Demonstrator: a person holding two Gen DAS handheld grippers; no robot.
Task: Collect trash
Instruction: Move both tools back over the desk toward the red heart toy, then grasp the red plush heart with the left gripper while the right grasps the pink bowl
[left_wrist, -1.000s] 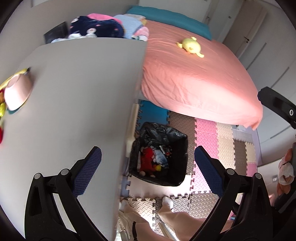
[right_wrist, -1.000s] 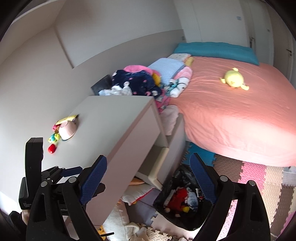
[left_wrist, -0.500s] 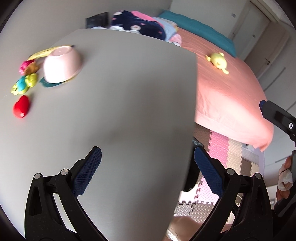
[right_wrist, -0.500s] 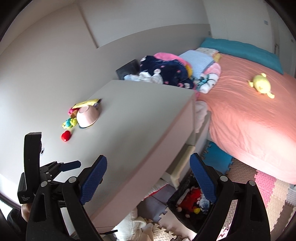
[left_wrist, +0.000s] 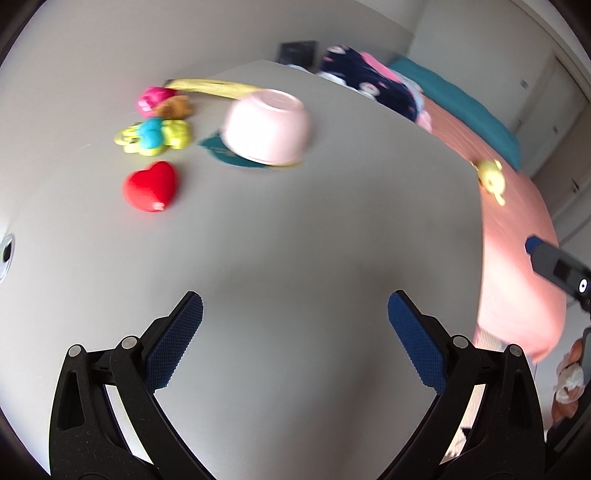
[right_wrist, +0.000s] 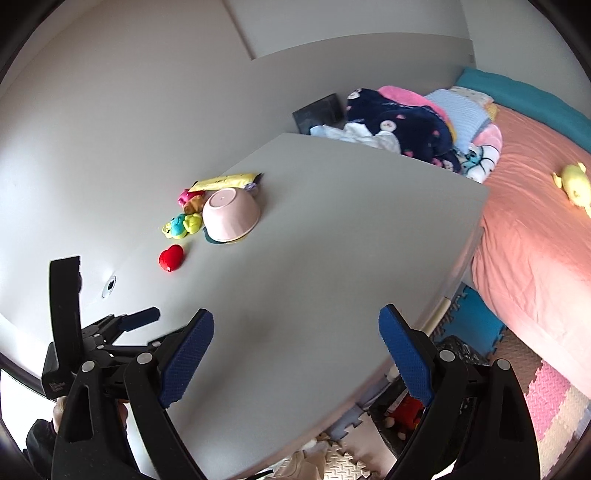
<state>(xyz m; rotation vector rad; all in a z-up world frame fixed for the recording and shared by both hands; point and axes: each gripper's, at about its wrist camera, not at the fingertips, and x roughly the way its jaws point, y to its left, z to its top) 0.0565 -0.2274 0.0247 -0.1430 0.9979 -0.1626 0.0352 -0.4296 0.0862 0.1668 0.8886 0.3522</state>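
While both hand-held grippers hover spread and empty, the left hand-held gripper (left_wrist: 295, 314) is nearer the red heart (left_wrist: 150, 186), ahead-left on the counter (left_wrist: 314, 229).

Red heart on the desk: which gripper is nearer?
Left. The left gripper hovers open over the desk short of the red heart; the right gripper hangs open further back, toward the bed side.

counts on the grey desk (right_wrist: 332, 258) and around it

1 upturned pink bowl (left_wrist: 268, 127); 1 red heart (left_wrist: 150, 186); 1 green-and-blue toy (left_wrist: 155, 136); 1 pink-and-brown toy (left_wrist: 162, 101), upper left of the frame; 1 yellow wrapper (right_wrist: 225, 181); 1 teal scrap (left_wrist: 221, 155) under the bowl; 1 yellow plush (right_wrist: 574, 182) on 1 pink bed (right_wrist: 535, 221); 1 clothes pile (right_wrist: 402, 122); 1 black bin (right_wrist: 458, 354), lower right; 2 grippers, left (left_wrist: 294, 306) and right (right_wrist: 295, 325), each spread wide.
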